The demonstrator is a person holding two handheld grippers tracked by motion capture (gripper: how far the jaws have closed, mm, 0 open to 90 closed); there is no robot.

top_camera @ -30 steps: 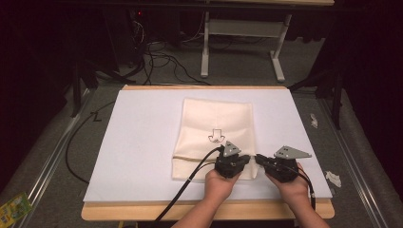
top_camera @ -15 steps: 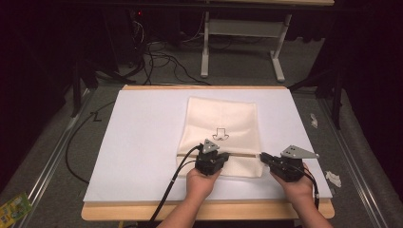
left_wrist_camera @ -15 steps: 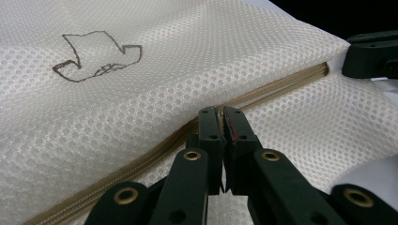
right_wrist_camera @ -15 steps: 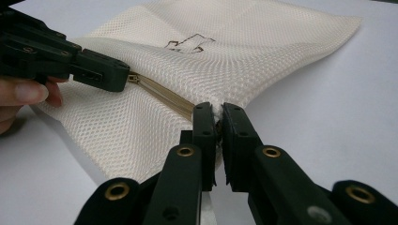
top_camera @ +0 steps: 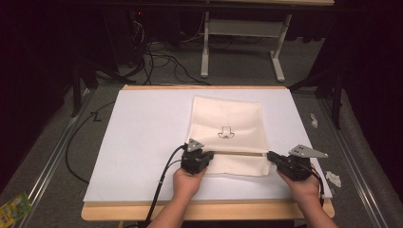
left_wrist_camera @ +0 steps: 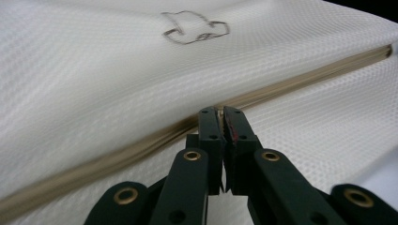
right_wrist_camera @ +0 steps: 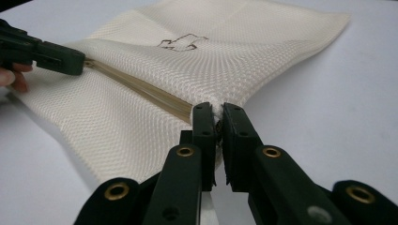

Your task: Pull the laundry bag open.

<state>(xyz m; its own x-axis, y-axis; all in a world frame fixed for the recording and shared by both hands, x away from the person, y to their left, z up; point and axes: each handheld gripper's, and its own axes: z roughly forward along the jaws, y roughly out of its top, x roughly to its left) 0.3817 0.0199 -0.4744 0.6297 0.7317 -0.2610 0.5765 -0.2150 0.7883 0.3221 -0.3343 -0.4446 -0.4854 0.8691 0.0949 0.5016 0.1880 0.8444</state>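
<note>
Lying flat on the white-topped desk point(top_camera: 142, 142) in a dark room, a mesh bag point(top_camera: 228, 128); left tongs point(top_camera: 209, 156) and right tongs point(top_camera: 270, 156) clenched on its zip line.

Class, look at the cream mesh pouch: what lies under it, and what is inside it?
Under the mesh pouch lies the white sheet covering the table. Its inside is hidden: the weave is opaque here, and the zipper line reveals no contents.

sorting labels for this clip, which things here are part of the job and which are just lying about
In the job:
- mesh bag
- its zip
- left gripper, shut at the zip
- right gripper, shut on the bag's edge

Lying about:
- paper scraps right of the table
- green packet on the floor
</note>
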